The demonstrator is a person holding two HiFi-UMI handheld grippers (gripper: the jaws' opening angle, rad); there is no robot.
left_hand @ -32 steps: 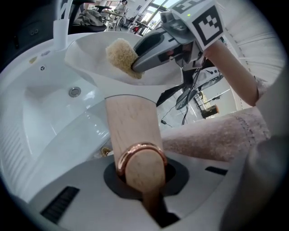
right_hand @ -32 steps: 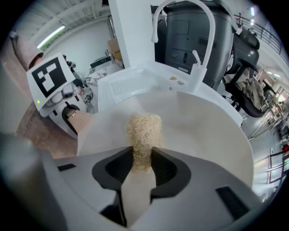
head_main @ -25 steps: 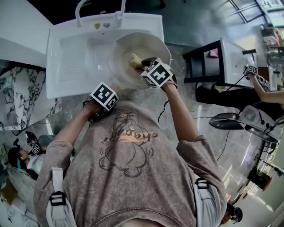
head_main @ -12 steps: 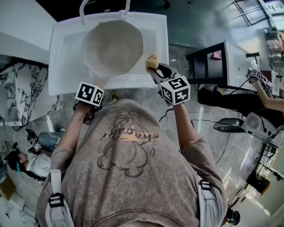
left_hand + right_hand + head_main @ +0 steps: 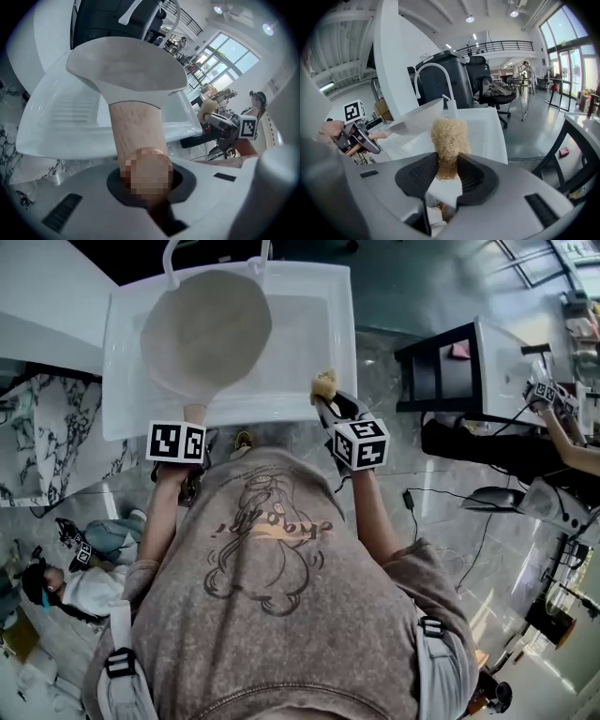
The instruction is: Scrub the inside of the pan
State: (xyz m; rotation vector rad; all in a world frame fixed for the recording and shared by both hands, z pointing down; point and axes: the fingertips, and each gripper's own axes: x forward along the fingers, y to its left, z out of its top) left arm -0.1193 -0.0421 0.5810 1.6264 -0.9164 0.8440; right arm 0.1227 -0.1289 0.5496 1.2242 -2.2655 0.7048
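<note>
Over a white sink [image 5: 309,334] in an open workshop, the left gripper [image 5: 192,423] clamps the wooden handle [image 5: 138,131] of the pan [image 5: 206,329]. The pan's open bowl lies left of the right gripper [image 5: 330,407], whose jaws pinch a scrubber [image 5: 324,385], clear of the pan.

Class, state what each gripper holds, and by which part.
Left gripper grips the pan by the end of its handle; right gripper pinches the scrubber by its lower end.

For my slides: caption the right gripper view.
Right gripper clamps a fibrous scrubber before the white sink, pan at left.
</note>
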